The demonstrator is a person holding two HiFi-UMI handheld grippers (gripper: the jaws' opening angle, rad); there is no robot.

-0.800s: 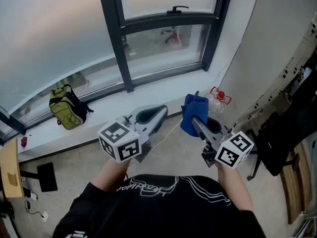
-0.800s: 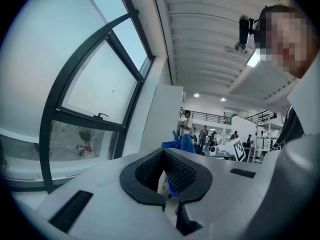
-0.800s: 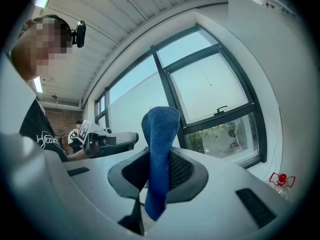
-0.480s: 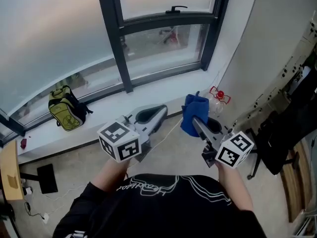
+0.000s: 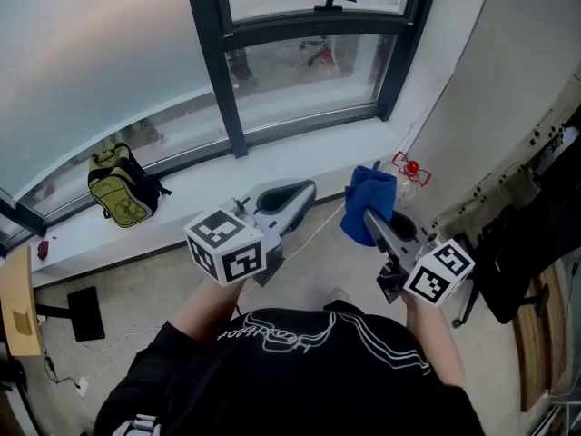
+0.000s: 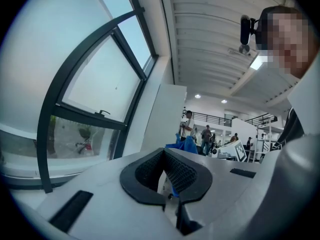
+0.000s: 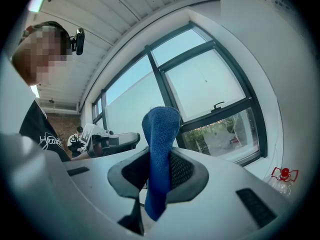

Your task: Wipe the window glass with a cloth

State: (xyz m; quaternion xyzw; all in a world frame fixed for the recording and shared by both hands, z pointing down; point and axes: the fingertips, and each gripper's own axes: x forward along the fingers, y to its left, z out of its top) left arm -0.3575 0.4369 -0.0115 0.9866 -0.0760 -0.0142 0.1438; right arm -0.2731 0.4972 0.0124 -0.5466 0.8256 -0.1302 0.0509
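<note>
A tall window with dark metal frames is filling the wall ahead, above a white sill where a yellow-green backpack is sitting off to the left. The person is holding both tools low, well apart from the window glass. The right gripper is clenching a blue microfibre cloth, which is sticking up past the jaws as a folded wad. The left gripper is pressing its jaws together on nothing. Wiping is seemingly not yet begun. To do it well, the cloth's broad folded face should be meeting the pane flat, with light, steady pressure and overlapping strokes. The hard jaw tips should be staying off the glass and clear of the black window handle.
</note>
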